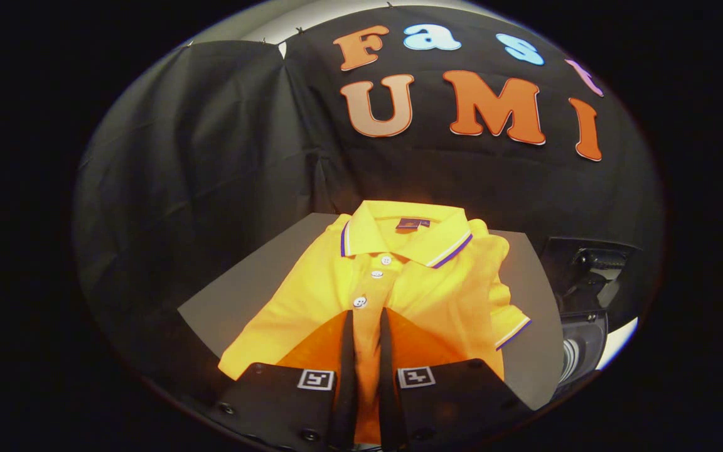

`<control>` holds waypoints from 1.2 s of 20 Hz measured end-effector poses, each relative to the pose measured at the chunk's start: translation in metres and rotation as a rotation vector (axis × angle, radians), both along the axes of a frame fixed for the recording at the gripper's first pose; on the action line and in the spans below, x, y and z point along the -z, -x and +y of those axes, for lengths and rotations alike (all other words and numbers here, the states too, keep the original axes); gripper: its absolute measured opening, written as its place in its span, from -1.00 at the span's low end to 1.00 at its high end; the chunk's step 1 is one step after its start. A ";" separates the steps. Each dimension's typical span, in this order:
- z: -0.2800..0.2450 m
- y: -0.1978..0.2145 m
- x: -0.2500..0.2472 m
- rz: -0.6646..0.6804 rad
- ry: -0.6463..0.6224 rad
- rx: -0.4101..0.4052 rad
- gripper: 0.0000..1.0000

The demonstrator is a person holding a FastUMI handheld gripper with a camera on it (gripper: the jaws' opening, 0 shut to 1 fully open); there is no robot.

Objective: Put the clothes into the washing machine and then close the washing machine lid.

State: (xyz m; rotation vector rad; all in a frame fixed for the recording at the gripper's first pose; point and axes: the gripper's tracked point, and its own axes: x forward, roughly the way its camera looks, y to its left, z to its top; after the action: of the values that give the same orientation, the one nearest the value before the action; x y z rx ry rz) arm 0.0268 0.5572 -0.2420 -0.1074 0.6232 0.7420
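Note:
A yellow polo shirt (pixel 424 282) with a purple-and-white trimmed collar lies spread on a grey table (pixel 255 282), collar away from me. My gripper (pixel 366 314) sits low over the shirt's front, just below the lowest button. Its two fingers stand close together with a narrow ridge of the yellow fabric pinched between them. To the right of the table stands the washing machine (pixel 581 351), dark, with its lid (pixel 590 257) raised and the drum opening facing up.
Black cloth walls close the booth behind and to the left of the table. The table's right edge (pixel 540 326) runs close to the washing machine. A pale strip of floor (pixel 619 336) shows beyond the machine.

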 end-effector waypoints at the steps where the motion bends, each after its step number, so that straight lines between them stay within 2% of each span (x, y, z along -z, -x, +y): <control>1: 0.000 0.001 -0.001 0.002 -0.039 0.017 -0.53; 3: -0.008 0.006 -0.013 -0.040 -0.089 0.025 -0.74; 10: -0.003 0.013 -0.082 -0.245 -0.307 0.002 -0.76; 14: -0.021 0.028 -0.111 -0.290 -0.367 0.001 -0.76; 24: -0.089 0.014 -0.197 -0.412 -0.464 0.058 -0.76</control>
State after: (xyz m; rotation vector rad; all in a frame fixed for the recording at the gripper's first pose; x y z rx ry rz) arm 0.0128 0.4682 -0.0453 0.1822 0.0538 0.7631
